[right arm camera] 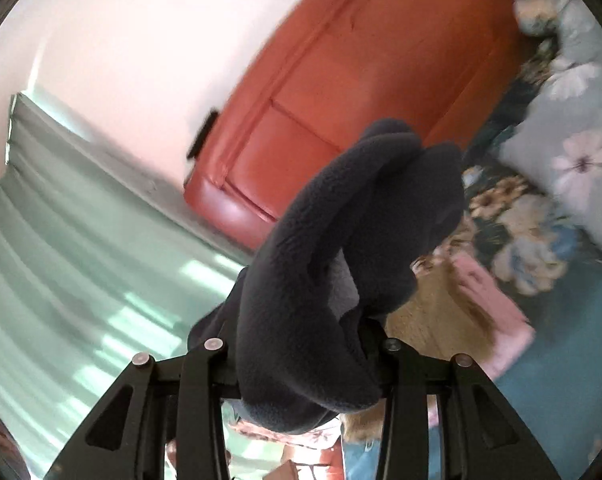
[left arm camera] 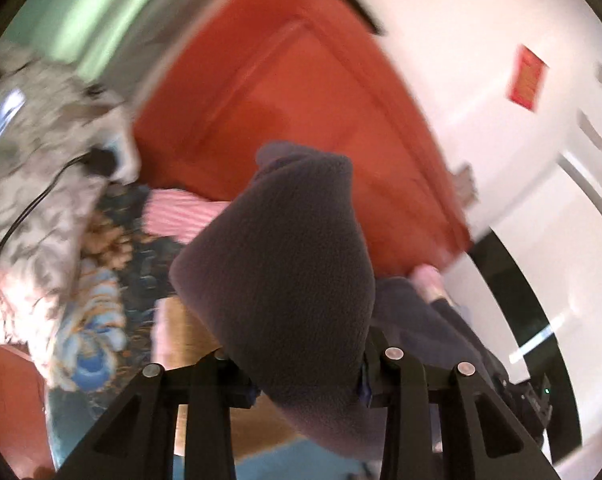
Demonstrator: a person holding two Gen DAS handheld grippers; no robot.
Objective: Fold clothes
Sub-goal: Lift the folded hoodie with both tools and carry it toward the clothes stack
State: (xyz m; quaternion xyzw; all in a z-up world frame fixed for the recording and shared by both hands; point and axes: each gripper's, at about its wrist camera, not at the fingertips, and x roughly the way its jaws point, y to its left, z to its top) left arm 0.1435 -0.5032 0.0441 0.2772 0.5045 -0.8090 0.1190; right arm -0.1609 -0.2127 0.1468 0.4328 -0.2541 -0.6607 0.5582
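Left gripper (left arm camera: pixel 307 376): clamped on dark fleece garment (left arm camera: pixel 285 264).
Right gripper (right arm camera: pixel 301 372): gripping same fleece.
Red headboard (right arm camera: pixel 341 80): 12 o'clock.

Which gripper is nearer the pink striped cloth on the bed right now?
Left, probably. The left gripper, shut on the dark fleece, has the striped cloth just ahead-left. The right gripper's view doesn't show it.
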